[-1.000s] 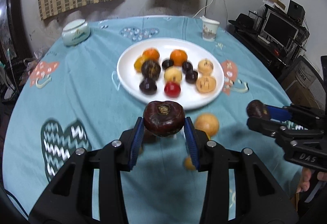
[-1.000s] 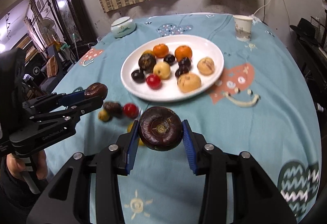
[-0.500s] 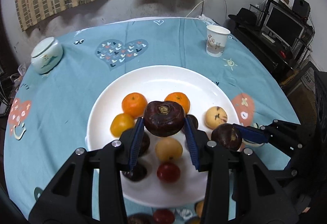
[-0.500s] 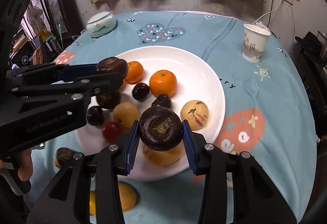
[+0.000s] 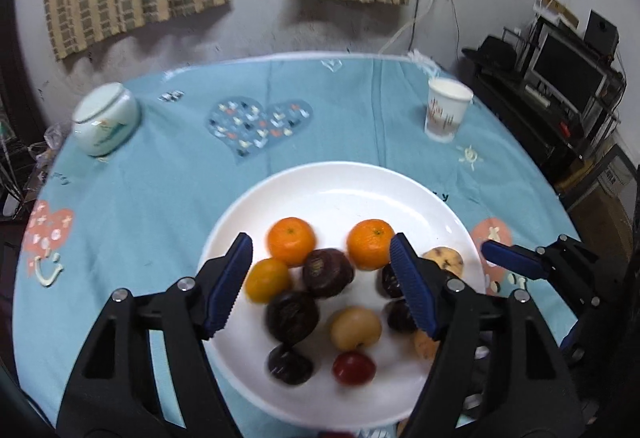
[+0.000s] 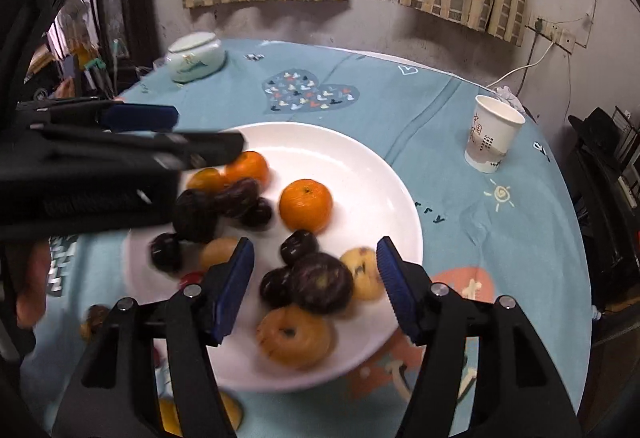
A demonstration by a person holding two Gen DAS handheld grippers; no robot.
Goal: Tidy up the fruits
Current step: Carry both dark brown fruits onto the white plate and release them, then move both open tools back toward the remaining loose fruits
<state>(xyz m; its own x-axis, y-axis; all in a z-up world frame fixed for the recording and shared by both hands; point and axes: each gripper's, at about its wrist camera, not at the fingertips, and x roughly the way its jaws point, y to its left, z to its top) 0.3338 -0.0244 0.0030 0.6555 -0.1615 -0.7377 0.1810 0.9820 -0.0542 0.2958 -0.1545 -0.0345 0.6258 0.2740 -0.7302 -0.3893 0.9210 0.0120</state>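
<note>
A white plate [image 5: 340, 190] [image 6: 360, 158] on the blue tablecloth holds several fruits: oranges, dark purple fruits, yellow and red ones. My left gripper [image 5: 320, 282] is open over the plate, with a dark purple fruit [image 5: 328, 273] lying on the plate between its fingers. My right gripper [image 6: 314, 280] is open too, with another dark purple fruit [image 6: 322, 288] on the plate between its fingers. The left gripper shows in the right wrist view at the left [image 6: 168, 134]; the right gripper's blue finger shows in the left wrist view at the right [image 5: 508, 260].
A paper cup [image 5: 446, 114] [image 6: 494, 134] stands at the back right. A lidded ceramic jar [image 5: 106, 120] [image 6: 196, 56] stands at the back left. Several loose fruits lie on the cloth near the plate's front edge [image 6: 172, 414]. A TV stand [image 5: 568, 78] is off the table's right.
Both grippers have opened and let go of their dark purple fruits, which now lie on the plate. Both moved forward over the plate.
</note>
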